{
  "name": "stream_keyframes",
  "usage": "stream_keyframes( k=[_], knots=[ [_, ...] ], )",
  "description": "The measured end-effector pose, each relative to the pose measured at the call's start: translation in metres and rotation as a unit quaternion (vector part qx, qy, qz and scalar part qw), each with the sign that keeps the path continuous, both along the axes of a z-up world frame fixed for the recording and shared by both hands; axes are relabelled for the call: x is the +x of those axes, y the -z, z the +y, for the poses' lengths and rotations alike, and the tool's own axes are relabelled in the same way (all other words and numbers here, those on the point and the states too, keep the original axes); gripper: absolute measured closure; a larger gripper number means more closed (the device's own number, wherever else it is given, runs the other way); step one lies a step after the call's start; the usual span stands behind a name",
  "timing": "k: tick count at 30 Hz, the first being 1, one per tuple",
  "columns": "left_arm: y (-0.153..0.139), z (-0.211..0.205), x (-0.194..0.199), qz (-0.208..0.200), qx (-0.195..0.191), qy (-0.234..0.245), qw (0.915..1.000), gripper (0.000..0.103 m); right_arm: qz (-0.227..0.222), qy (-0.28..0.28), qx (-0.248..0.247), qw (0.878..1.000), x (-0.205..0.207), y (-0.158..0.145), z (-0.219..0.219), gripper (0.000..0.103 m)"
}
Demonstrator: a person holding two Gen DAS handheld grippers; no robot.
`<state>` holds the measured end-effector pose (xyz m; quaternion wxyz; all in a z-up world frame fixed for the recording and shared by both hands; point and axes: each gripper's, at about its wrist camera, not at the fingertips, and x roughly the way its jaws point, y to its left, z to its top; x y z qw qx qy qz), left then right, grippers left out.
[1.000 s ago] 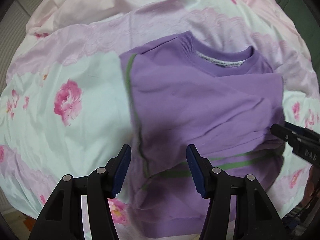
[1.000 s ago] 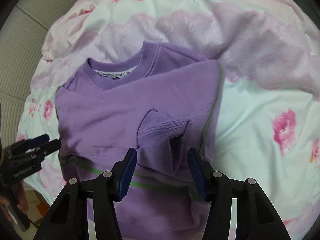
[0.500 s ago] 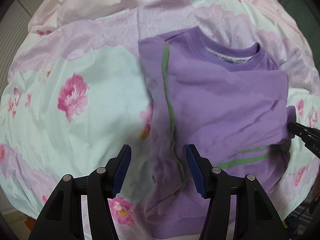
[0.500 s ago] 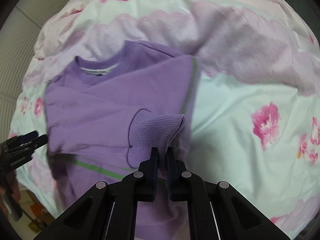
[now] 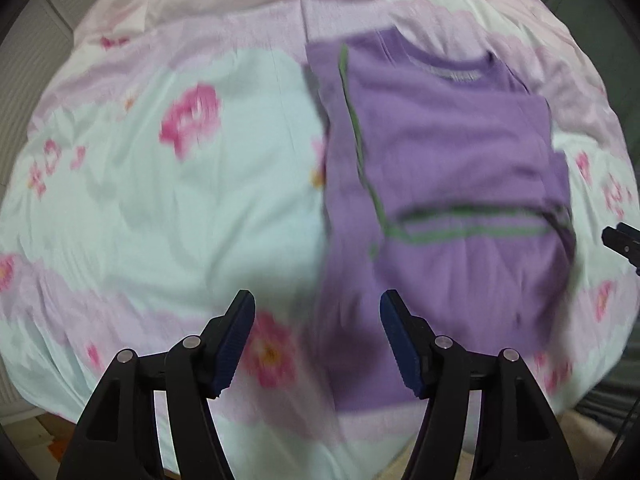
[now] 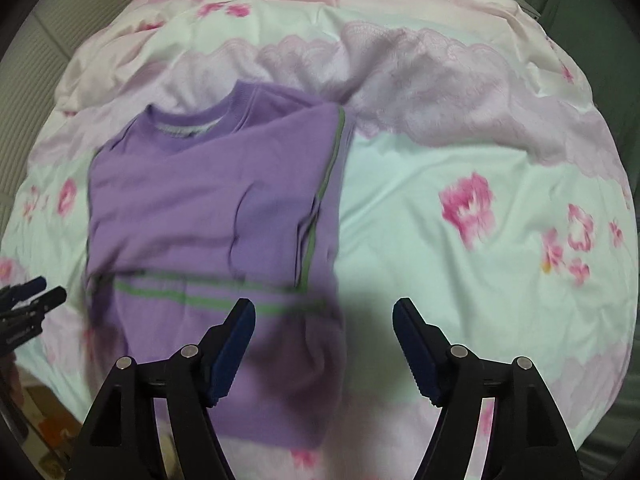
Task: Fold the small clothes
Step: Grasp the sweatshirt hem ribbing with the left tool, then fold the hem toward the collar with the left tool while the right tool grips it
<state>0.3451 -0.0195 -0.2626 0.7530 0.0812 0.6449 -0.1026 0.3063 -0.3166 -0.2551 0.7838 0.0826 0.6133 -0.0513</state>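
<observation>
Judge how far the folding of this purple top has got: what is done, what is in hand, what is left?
Done: both sides of the top are folded in, so it lies as a narrow rectangle on the quilt, green seams showing on top. In hand: nothing; the left gripper and right gripper are both open and empty. Left: probably folding the hem up toward the collar.

The right gripper (image 6: 323, 346) hangs with its blue-padded jaws spread wide and empty above a floral bedspread (image 6: 460, 168). A purple sweatshirt (image 6: 212, 208) with green stripes lies folded, sleeves apparently tucked across its body, though blur softens this. The left gripper (image 6: 38, 292) pokes in beside it.
</observation>
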Motion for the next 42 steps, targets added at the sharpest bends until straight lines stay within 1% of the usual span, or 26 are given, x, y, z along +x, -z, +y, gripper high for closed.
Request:
stream_keyframes(
  k=[3, 6, 7, 9, 10, 12, 13, 15, 18, 22, 26, 28, 31, 32, 34, 35, 36, 37, 38, 39, 40, 41, 42],
  knots=[
    [0.011, 0.003, -0.033, 0.021, -0.020, 0.001, 0.9996, 0.039, 0.009, -0.016, 0.005, 1.000, -0.030, 0.004, 0.007, 0.031],
    [0.021, 0.003, -0.060, 0.033, -0.040, 0.000, 0.9986, 0.039, 0.034, -0.020, 0.014, 0.999, -0.063, 0.019, 0.016, 0.031],
    [0.027, 0.004, -0.069, 0.040, -0.055, -0.002, 0.9977, 0.039, 0.042, -0.017, 0.021, 0.999, -0.074, 0.025, 0.019, 0.031],
    [0.038, 0.009, -0.079, 0.057, -0.085, -0.016, 0.9946, 0.040, 0.050, -0.011, 0.032, 0.998, -0.088, 0.033, 0.020, 0.031],
    [0.043, 0.013, -0.081, 0.062, -0.096, -0.023, 0.9932, 0.044, 0.052, -0.007, 0.037, 0.998, -0.097, 0.038, 0.021, 0.031],
    [0.051, 0.019, -0.082, 0.065, -0.109, -0.032, 0.9914, 0.049, 0.057, 0.004, 0.046, 0.997, -0.109, 0.048, 0.021, 0.031],
    [0.055, 0.021, -0.082, 0.063, -0.117, -0.033, 0.9905, 0.049, 0.057, 0.009, 0.052, 0.997, -0.113, 0.052, 0.020, 0.031],
    [0.059, 0.019, -0.082, 0.060, -0.120, -0.026, 0.9907, 0.051, 0.056, 0.021, 0.060, 0.996, -0.122, 0.062, 0.018, 0.031],
    [0.072, 0.014, -0.071, 0.062, -0.118, -0.021, 0.9908, 0.052, 0.048, 0.039, 0.073, 0.995, -0.129, 0.075, 0.015, 0.031],
    [0.096, 0.013, -0.067, 0.086, -0.121, -0.029, 0.9886, 0.052, 0.040, 0.039, 0.067, 0.996, -0.131, 0.089, 0.014, 0.031],
    [0.106, 0.009, -0.069, 0.082, -0.114, -0.022, 0.9899, 0.051, 0.044, 0.050, 0.076, 0.995, -0.129, 0.101, 0.011, 0.031],
    [0.111, 0.005, -0.070, 0.082, -0.113, -0.016, 0.9900, 0.047, 0.049, 0.050, 0.077, 0.995, -0.128, 0.108, 0.008, 0.031],
    [0.120, 0.006, -0.067, 0.091, -0.129, -0.035, 0.9869, 0.042, 0.058, 0.055, 0.094, 0.992, -0.125, 0.122, 0.010, 0.031],
    [0.123, 0.007, -0.066, 0.094, -0.134, -0.044, 0.9855, 0.042, 0.060, 0.057, 0.102, 0.991, -0.124, 0.126, 0.011, 0.031],
    [0.126, 0.009, -0.064, 0.101, -0.142, -0.063, 0.9828, 0.042, 0.061, 0.052, 0.099, 0.992, -0.121, 0.133, 0.015, 0.031],
    [0.125, 0.010, -0.062, 0.104, -0.141, -0.073, 0.9818, 0.044, 0.060, 0.048, 0.097, 0.992, -0.119, 0.135, 0.017, 0.031],
    [0.123, 0.012, -0.061, 0.105, -0.145, -0.074, 0.9811, 0.058, 0.059, 0.046, 0.096, 0.993, -0.118, 0.136, 0.018, 0.032],
    [0.122, 0.012, -0.062, 0.111, -0.157, -0.075, 0.9784, 0.068, 0.058, 0.044, 0.099, 0.992, -0.117, 0.137, 0.020, 0.039],
    [0.120, 0.015, -0.062, 0.115, -0.163, -0.079, 0.9768, 0.072, 0.057, 0.042, 0.102, 0.992, -0.115, 0.136, 0.023, 0.045],
    [0.120, 0.015, -0.062, 0.118, -0.169, -0.081, 0.9752, 0.080, 0.056, 0.038, 0.114, 0.991, -0.112, 0.134, 0.028, 0.060],
    [0.117, 0.017, -0.062, 0.124, -0.175, -0.085, 0.9730, 0.085, 0.055, 0.036, 0.130, 0.989, -0.111, 0.134, 0.030, 0.070],
    [0.114, 0.020, -0.064, 0.127, -0.182, -0.091, 0.9708, 0.086, 0.055, 0.037, 0.139, 0.988, -0.110, 0.132, 0.032, 0.075],
    [0.109, 0.023, -0.066, 0.125, -0.189, -0.095, 0.9694, 0.089, 0.057, 0.037, 0.144, 0.987, -0.109, 0.131, 0.032, 0.086]
  ],
)
